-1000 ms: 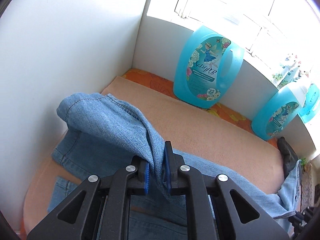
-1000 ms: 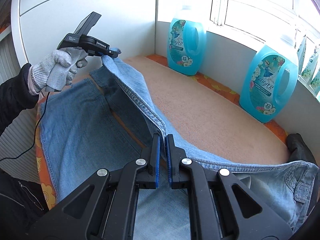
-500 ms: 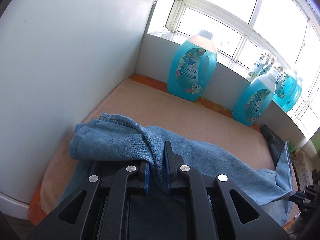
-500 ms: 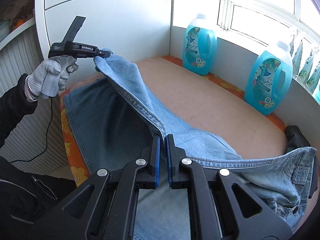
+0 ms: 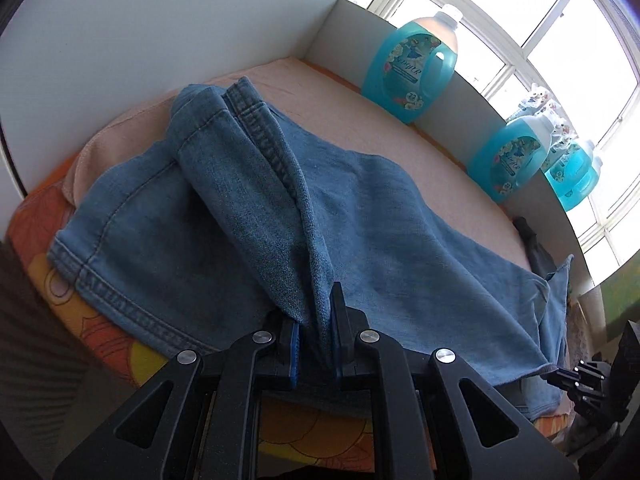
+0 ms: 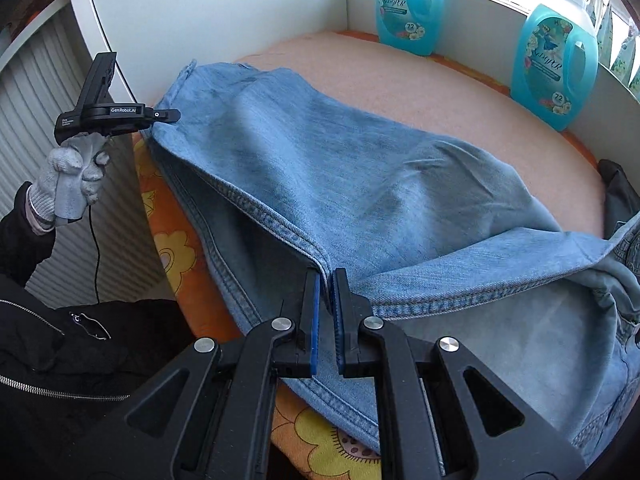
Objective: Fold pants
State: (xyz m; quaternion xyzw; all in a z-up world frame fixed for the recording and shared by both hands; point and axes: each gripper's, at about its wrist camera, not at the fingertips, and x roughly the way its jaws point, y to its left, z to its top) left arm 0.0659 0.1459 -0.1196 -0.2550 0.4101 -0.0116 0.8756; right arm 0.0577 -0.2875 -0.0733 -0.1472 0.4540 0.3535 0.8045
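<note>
Faded denim pants (image 6: 360,168), heavy double-stitched seams, lie spread over a peach terry towel (image 6: 400,76) on the bench. Left gripper (image 5: 316,332): jaws narrow, pinching a bunched hem fold. Right gripper (image 6: 325,304): jaws narrow on the seam edge. Versus 0.5 s ago, the lifted leg is lowered flat toward 6 o'clock. Waistband at 3 o'clock cut off.

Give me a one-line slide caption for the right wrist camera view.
Right gripper and left gripper both pinch the seamed edge of the jeans over the peach-covered table.
</note>
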